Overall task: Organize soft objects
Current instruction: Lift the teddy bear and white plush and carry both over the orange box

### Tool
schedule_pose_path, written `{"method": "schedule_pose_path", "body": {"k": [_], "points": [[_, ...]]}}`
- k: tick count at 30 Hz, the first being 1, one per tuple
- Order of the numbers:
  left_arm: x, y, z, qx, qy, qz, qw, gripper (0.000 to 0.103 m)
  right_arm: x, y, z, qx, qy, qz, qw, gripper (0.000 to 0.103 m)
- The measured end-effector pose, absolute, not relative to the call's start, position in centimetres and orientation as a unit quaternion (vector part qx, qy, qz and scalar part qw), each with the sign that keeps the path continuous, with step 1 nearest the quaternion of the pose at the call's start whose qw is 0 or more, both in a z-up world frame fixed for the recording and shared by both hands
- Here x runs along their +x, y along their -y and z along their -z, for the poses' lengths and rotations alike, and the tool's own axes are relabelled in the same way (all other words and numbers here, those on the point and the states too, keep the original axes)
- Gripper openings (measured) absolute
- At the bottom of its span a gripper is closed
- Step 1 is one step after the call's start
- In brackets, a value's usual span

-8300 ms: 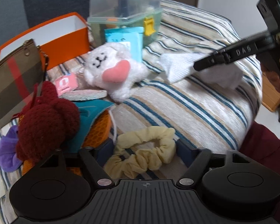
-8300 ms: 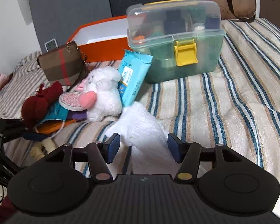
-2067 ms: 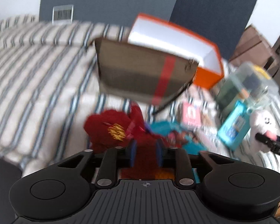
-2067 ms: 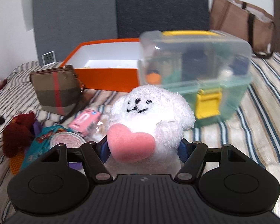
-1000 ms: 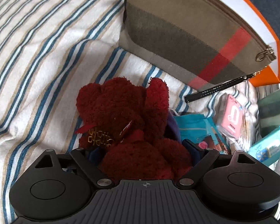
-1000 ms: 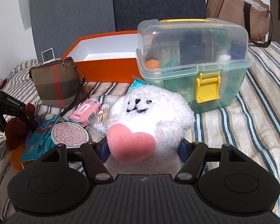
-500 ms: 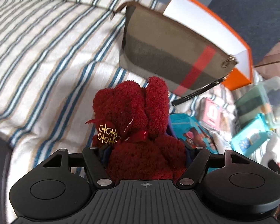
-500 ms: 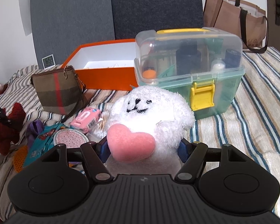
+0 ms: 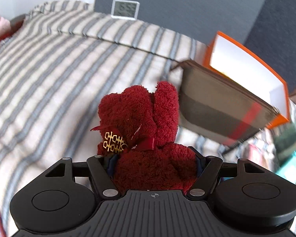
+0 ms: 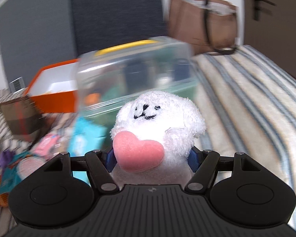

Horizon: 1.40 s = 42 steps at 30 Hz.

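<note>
Left gripper (image 9: 154, 162): fingers pinch the dark red plush bear (image 9: 146, 130) at its body, bear upright, gold charm at its neck. Striped bed (image 9: 49, 75) lies behind; plaid pouch (image 9: 223, 110) at 2 o'clock, touching the orange box (image 9: 246, 73).

Right gripper (image 10: 151, 158): fingers clamp the white plush (image 10: 159, 118) holding 1 pink heart. Clear storage case (image 10: 136, 73) stands at 12 o'clock, blurred.

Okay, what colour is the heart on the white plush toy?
Pink, clearest in the right wrist view: heart on white plush toy.
</note>
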State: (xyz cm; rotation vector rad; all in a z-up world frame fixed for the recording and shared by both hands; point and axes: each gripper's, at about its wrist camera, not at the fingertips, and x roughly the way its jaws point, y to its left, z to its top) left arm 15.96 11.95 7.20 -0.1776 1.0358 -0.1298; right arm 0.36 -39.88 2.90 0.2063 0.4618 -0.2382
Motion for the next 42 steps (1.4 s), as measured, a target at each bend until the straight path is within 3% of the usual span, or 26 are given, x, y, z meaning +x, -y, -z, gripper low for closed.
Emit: {"method": "schedule_pose_path", "body": {"k": [7,14,26,36,42], "points": [[21.7,-14.4,-7.8,-0.057,-0.484,0.021,0.873,0.103,2.0,46.6,-4.0,0.106,-0.229,0.205,0.946,0.074],[26.9,-12.3,-10.9,-0.028,-0.454,0.021,0.89,0.103,5.3,49.3,-8.5,0.073,-0.192,0.23,0.951,0.074],[31.6,3.5,-15.0,0.049,-0.401,0.153,0.902,0.103,13.9,39.5,-17.3,0.075,-0.132,0.035,0.988,0.074],[33.7,13.7,-11.7,0.089,-0.421,0.209,0.878,0.103,25.1,29.1,-15.1,0.069,-0.198,-0.06,0.976,0.074],[35.1,14.9,-10.6,0.076,-0.445,0.212,0.867,0.103,29.0,27.7,-13.7,0.062,-0.237,-0.047,0.968,0.084]]}}
